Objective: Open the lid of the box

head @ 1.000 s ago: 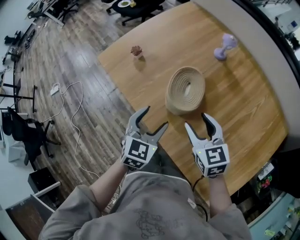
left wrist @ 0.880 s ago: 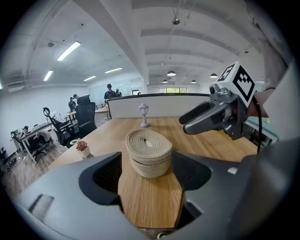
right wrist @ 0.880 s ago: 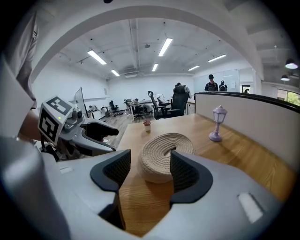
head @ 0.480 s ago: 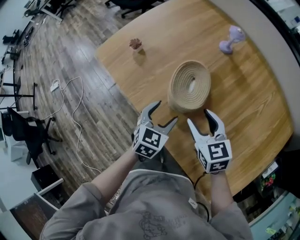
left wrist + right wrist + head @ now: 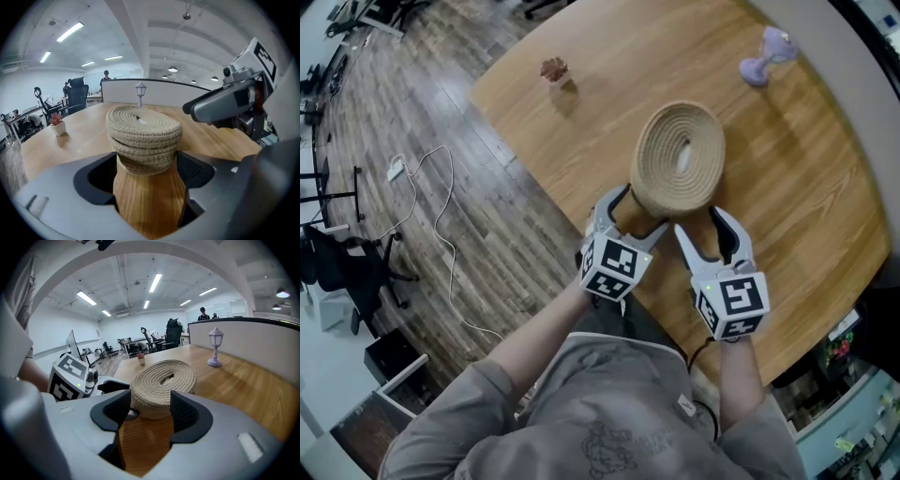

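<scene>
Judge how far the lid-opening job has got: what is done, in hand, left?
Done: both grippers are at the woven box. In hand: the left gripper has its near side between opening jaws, pads not pressing; the right gripper is open just short of it. Left: everything that counts, since the lid sits closed, ungripped and unlifted.

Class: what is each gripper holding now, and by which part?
Nothing held. Left gripper: jaws opening around the near edge of the woven box, not pressing. Right gripper: open, not gripping it.
</scene>
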Motion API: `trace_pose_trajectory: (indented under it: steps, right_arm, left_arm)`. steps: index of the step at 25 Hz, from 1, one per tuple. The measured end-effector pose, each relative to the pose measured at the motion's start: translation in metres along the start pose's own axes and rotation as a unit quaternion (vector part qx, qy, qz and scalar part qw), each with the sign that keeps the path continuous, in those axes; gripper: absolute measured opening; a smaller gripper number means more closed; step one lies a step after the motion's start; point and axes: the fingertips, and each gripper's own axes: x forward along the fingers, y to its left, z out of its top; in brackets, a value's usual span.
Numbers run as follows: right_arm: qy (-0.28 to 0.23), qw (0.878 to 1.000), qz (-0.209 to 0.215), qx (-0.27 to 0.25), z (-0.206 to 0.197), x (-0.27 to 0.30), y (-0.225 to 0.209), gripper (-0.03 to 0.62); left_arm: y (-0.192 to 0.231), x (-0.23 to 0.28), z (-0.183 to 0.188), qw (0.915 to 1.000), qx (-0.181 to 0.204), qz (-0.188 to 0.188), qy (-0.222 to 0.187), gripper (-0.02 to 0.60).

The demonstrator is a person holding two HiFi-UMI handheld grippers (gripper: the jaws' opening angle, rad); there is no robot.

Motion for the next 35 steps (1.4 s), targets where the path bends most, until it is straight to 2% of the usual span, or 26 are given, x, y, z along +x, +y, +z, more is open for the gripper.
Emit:
trace_pose_trajectory:
  steps: [7, 13, 18, 27, 31, 35]
  right_arm:
    - [0.01, 1.0, -0.004, -0.01, -0.001, 0.015, -0.007, 0.249]
    - [0.023, 0.999, 0.009, -0.034, -0.001, 0.024, -0.005, 0.249]
    - [0.037, 0.997, 0.051, -0.054, 0.005, 0.031, 0.006, 0.249]
    - [0.084, 0.978, 0.091, -0.168, 0.018, 0.047, 0.026, 0.248]
    - [0.112, 0.966, 0.088, -0.218, 0.01, 0.056, 0.028, 0.248]
    - [0.15, 0.957, 0.065, -0.238, -0.006, 0.07, 0.025, 0.245]
  left_arm:
    - [0.0, 0.021, -0.003, 0.9999, -0.003, 0.0, -0.016, 0.449]
    - [-0.001, 0.026, 0.003, 0.9992, 0.0, -0.008, -0.039, 0.443]
    - [0.001, 0.028, 0.004, 0.9988, 0.003, -0.016, -0.046, 0.423]
    - [0.001, 0.026, 0.004, 0.9973, 0.011, -0.029, -0.067, 0.41]
    - [0.0, 0.026, 0.004, 0.9968, 0.018, -0.034, -0.07, 0.405]
    - [0.0, 0.027, 0.004, 0.9968, 0.019, -0.036, -0.069, 0.402]
